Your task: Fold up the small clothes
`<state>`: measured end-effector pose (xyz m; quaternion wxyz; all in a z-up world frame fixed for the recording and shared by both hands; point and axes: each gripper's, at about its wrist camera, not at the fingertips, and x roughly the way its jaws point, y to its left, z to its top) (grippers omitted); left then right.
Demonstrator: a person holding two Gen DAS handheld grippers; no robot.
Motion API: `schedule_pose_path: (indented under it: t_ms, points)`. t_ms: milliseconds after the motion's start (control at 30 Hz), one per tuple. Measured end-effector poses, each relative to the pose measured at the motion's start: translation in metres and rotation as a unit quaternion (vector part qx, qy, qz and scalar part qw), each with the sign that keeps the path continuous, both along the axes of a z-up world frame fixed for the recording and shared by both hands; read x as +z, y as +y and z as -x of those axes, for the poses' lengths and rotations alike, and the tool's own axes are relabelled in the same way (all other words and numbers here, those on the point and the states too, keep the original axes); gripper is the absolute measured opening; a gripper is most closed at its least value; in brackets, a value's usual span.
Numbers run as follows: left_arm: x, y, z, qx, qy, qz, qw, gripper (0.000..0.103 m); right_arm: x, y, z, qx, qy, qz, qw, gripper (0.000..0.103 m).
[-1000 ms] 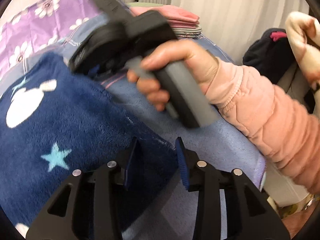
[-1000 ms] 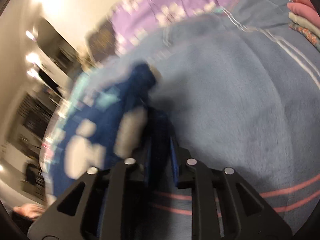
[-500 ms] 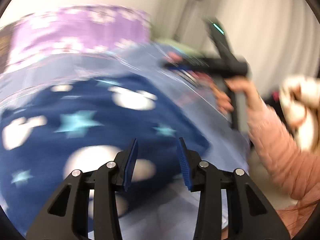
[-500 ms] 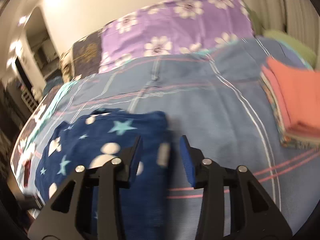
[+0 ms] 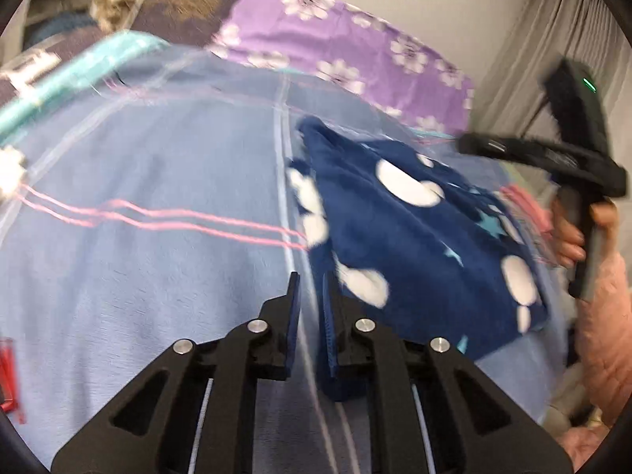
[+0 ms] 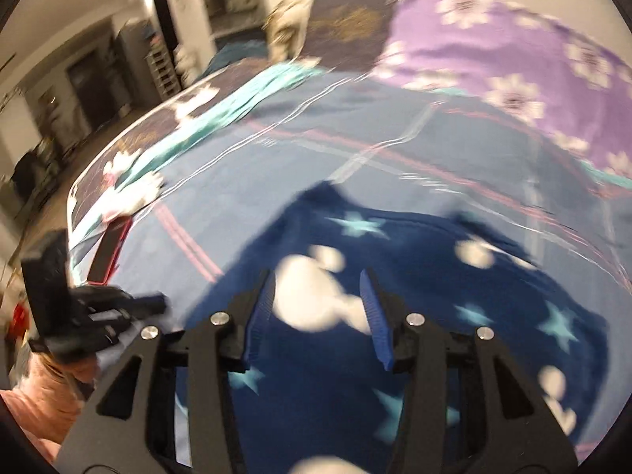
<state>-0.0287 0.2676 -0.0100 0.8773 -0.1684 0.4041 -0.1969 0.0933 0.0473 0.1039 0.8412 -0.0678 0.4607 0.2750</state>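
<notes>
Both grippers are matte black plastic. On the left gripper (image 5: 312,296) and the right gripper (image 6: 322,296), each finger carries a ribbed blue pad on its inner face, with two round silver screws behind it. The right gripper's upright bar bears a small green light. Both sleeves (image 5: 604,335) are quilted pink.

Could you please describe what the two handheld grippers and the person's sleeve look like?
Each gripper, left gripper and right gripper, has black angular fingers with triangular cut-outs, silver bolts and ribbed blue pads. Seen from outside, the right one has a grey handle and a small green light. The sleeve is pink and quilted.
</notes>
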Motion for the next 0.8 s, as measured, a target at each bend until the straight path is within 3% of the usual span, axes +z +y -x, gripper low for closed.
schedule_pose_path:
  t_ms: [33,67,133,300,433,467,500,533,600,667,733,800]
  points:
    - [-0.002,0.0,-0.002,-0.016,-0.003,0.024,0.9996,0.022,-0.006,0.019,-0.01,-0.001,0.009,0.021,1.0,0.046]
    - [-0.007,0.006,-0.003,-0.023,-0.006,0.034,0.9991,0.036,-0.01,0.031,-0.017,-0.003,0.016,0.034,0.999,0.046]
    - [-0.007,0.002,-0.004,-0.045,-0.016,0.052,0.9975,0.042,-0.021,0.052,-0.031,-0.009,0.03,0.059,0.998,0.047]
    - [-0.02,-0.011,-0.008,-0.086,0.0,0.065,0.9942,0.041,-0.054,0.094,-0.062,-0.017,0.04,0.127,0.991,0.057]
    - [-0.024,-0.004,-0.005,-0.091,0.002,0.101,0.9907,0.018,-0.078,0.114,-0.078,-0.027,0.04,0.172,0.984,0.062]
    - [-0.023,-0.001,-0.003,-0.089,-0.003,0.107,0.9902,0.011,-0.082,0.117,-0.082,-0.03,0.038,0.184,0.982,0.058]
    - [-0.02,0.001,0.001,-0.092,-0.011,0.12,0.9885,0.009,-0.086,0.118,-0.085,-0.034,0.035,0.195,0.98,0.024]
    - [-0.017,0.001,0.004,-0.091,-0.021,0.126,0.9877,0.007,-0.087,0.117,-0.089,-0.039,0.041,0.188,0.981,0.012]
    - [-0.007,0.002,0.017,-0.097,-0.047,0.127,0.9861,0.007,-0.075,0.108,-0.092,-0.057,0.041,0.134,0.989,0.009]
    - [-0.004,0.0,0.025,-0.117,-0.057,0.134,0.9824,0.007,-0.057,0.105,-0.092,-0.057,0.014,0.109,0.992,0.004]
    - [-0.008,-0.007,0.029,-0.131,-0.054,0.124,0.9822,0.007,-0.055,0.11,-0.094,-0.05,-0.009,0.136,0.989,0.005]
    - [-0.016,-0.009,0.025,-0.117,-0.037,0.113,0.9859,0.008,-0.062,0.114,-0.098,-0.031,0.018,0.159,0.987,0.009]
